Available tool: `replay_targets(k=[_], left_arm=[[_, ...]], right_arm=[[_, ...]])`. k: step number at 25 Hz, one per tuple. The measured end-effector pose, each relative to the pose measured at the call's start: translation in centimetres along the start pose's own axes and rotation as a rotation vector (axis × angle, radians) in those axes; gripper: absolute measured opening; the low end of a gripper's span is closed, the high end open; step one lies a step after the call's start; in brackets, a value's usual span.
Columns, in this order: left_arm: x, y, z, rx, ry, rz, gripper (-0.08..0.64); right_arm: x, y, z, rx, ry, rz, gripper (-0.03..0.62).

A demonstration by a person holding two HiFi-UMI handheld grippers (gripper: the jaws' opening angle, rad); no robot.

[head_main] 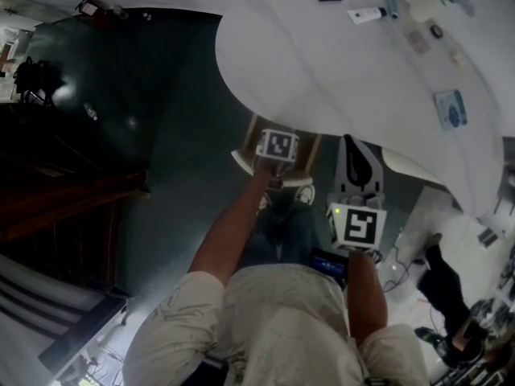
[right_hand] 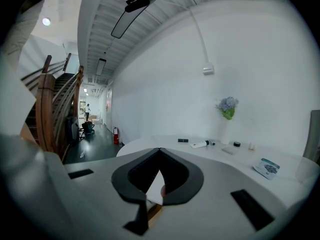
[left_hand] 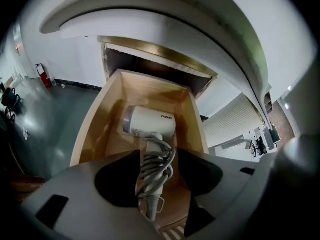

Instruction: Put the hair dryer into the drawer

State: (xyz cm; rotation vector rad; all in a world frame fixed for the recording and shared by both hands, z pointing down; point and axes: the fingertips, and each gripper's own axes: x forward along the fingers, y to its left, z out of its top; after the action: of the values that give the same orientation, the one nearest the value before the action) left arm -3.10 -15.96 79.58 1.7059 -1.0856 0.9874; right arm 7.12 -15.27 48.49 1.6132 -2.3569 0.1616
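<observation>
Quick status from my end. The drawer (left_hand: 90, 129) is pulled out from under the white table (head_main: 338, 79), and the hair dryer (left_hand: 149, 123) is down inside it, about in the middle. Its barrel lies crosswise between the two side walls and its handle points back toward the drawer's near end. The grey cord (left_hand: 156, 169) is wound round the handle in loops.

My left gripper (left_hand: 159, 150) hangs over the drawer's near end, pointing steeply down into it. The jaws are spread wide and clamped on that cord-wrapped handle, one on each side, just below the barrel. I honestly can't tell whether the dryer's body is touching the drawer floor or sitting a hair above it. The wood shows on both sides of it, and that's all I get.

My right gripper (right_hand: 160, 150) is off to the right of the drawer, clear of it and closer to my body. It points out over the tabletop, with the jaw tips pinched together and nothing in them. A vase of flowers (right_hand: 227, 109) stands on the table, well away from the drawer.
</observation>
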Motion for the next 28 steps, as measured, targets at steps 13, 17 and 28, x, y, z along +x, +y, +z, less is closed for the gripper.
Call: replay_targets(k=[13,17,28], left_arm=[[-6.2,-2.6,-0.7,-0.063,-0.058,-0.093,0.249],[-9.5,-3.3,0.7,-0.068,-0.166,-0.109,0.249],[-21.8,-5.5,6.2,0.093,-0.536,-0.049,0.249]], right_arm=[[-0.4,0.3,2.1,0.005,-0.051,-0.019,0.005],[-0.7,-0.1,2.8,-0.004,-0.063,-0.033,0.005],[-2.0,-0.2,5.4,-0.019,-0.117,-0.073,0.005]])
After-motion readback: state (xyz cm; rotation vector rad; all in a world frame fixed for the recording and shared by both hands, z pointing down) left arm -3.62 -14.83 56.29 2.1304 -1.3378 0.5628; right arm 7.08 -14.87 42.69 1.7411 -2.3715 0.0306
